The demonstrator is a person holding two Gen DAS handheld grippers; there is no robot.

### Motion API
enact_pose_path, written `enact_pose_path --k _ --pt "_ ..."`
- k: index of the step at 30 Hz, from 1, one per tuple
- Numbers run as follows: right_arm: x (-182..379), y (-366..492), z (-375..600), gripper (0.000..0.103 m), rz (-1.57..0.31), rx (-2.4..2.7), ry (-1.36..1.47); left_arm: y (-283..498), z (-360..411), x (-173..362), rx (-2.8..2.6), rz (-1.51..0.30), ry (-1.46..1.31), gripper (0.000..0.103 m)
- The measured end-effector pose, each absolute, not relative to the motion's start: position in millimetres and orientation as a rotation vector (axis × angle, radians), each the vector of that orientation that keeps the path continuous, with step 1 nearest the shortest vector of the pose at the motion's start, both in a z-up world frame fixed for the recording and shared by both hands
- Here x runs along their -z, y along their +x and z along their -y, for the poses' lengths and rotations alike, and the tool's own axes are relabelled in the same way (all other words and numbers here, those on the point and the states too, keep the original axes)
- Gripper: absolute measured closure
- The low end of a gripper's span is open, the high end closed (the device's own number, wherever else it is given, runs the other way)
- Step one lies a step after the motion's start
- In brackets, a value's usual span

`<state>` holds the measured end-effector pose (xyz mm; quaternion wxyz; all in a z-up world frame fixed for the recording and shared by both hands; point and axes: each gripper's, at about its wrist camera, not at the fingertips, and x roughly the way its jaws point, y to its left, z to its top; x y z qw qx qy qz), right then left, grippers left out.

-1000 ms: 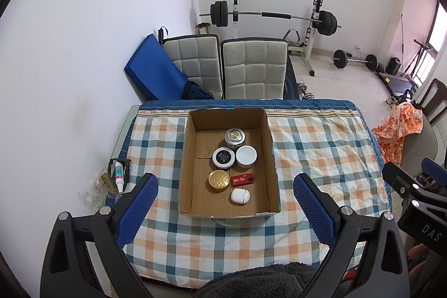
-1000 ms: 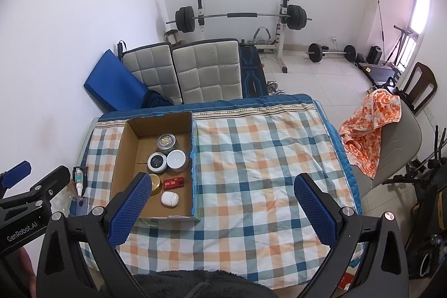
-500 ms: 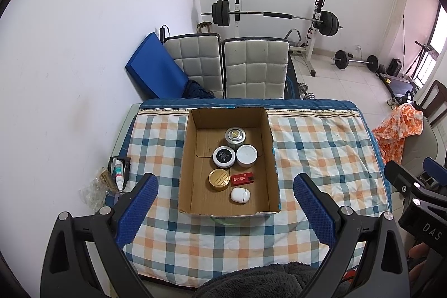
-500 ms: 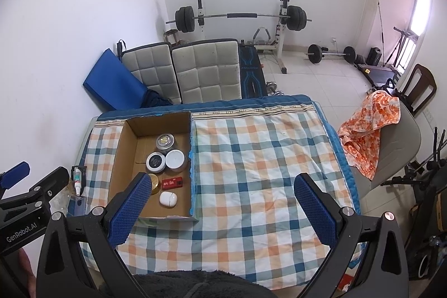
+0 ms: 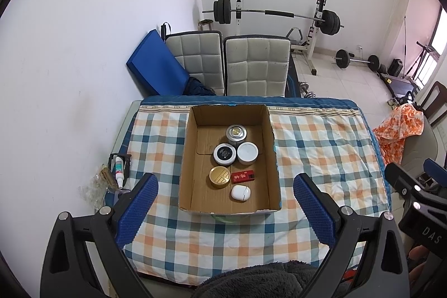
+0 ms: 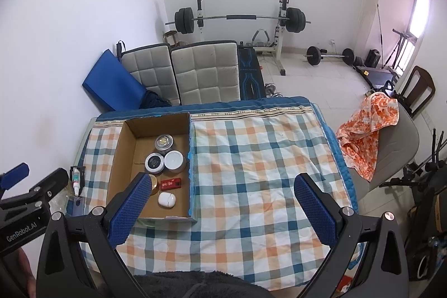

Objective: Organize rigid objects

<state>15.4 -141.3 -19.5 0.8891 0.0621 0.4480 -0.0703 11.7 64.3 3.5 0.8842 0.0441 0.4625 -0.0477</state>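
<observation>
A brown cardboard box (image 5: 229, 158) sits open on the worktop (image 5: 321, 158), which is covered with a checked cloth in blue, orange and white. Six small things lie inside the box. At the far end is a silver tin (image 5: 236, 132). Just in front of it, side by side, are a black-lidded jar (image 5: 224, 153) and a white-lidded jar (image 5: 247, 153), which look like they touch. Nearer still are a gold round tin (image 5: 220, 176) and a little red box (image 5: 243, 176) beside it, and then a small white case (image 5: 240, 192). The left gripper (image 5: 226, 200) hangs above the near edge of the box with its blue fingers (image 5: 137, 210) spread wide apart and nothing between them. The right gripper (image 6: 222, 204) hangs over the bare cloth to the right of the box, fingers wide apart too, holding nothing. A small white bottle (image 5: 119, 171) lies at the left edge of the worktop. Two grey padded chairs (image 5: 255, 66) stand behind the worktop.
</observation>
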Motion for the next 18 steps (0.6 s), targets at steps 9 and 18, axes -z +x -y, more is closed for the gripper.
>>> enact_pose_path --k 9,18 --pt "32.6 17.9 135.7 0.0 -0.985 0.122 0.108 13.3 -67.2 7.5 0.098 -1.005 0.076 0.003" --pt "33.7 17.6 135.7 0.0 -0.987 0.12 0.114 14.3 -67.8 7.5 0.097 -1.004 0.075 0.003"
